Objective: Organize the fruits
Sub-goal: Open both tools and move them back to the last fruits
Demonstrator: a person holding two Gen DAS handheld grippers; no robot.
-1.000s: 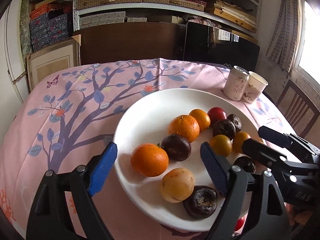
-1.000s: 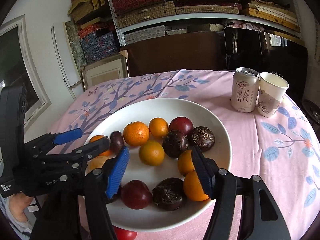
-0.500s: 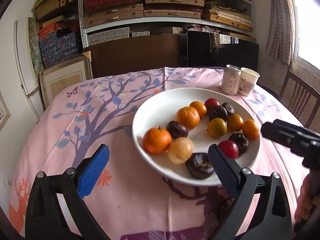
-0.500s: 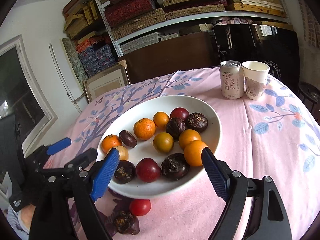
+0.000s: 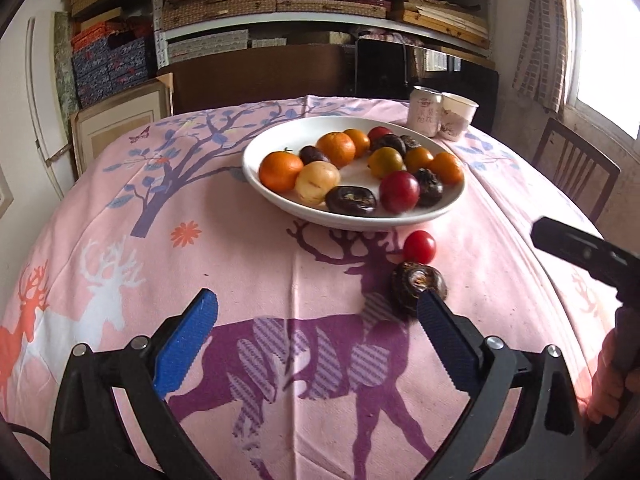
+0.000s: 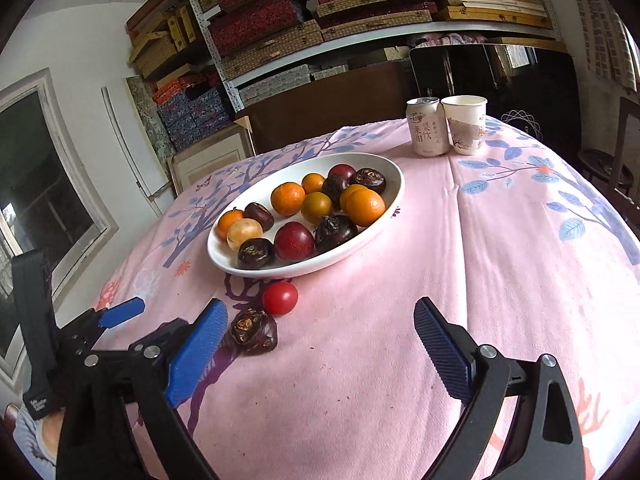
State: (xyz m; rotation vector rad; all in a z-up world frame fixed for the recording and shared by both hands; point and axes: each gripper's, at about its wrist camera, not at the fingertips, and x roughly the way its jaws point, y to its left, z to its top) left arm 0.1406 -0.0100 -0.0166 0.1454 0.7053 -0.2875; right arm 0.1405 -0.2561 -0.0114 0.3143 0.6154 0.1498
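A red tomato (image 6: 280, 298) and dark fruit (image 6: 253, 331) lie beside the plate (image 6: 394, 194)

Both handheld tools are black plastic frames. The left gripper (image 5: 316, 330) carries two blue ribbed pads (image 5: 185, 344) at seven and five o'clock in its own view, with silver screw heads (image 5: 139, 343) on the arms. The right gripper (image 6: 320, 354) matches, with blue ribbed pads (image 6: 196, 350), silver screws (image 6: 487, 351) and triangular cut-outs. White lettering (image 6: 38, 404) marks the left tool's body at nine o'clock.
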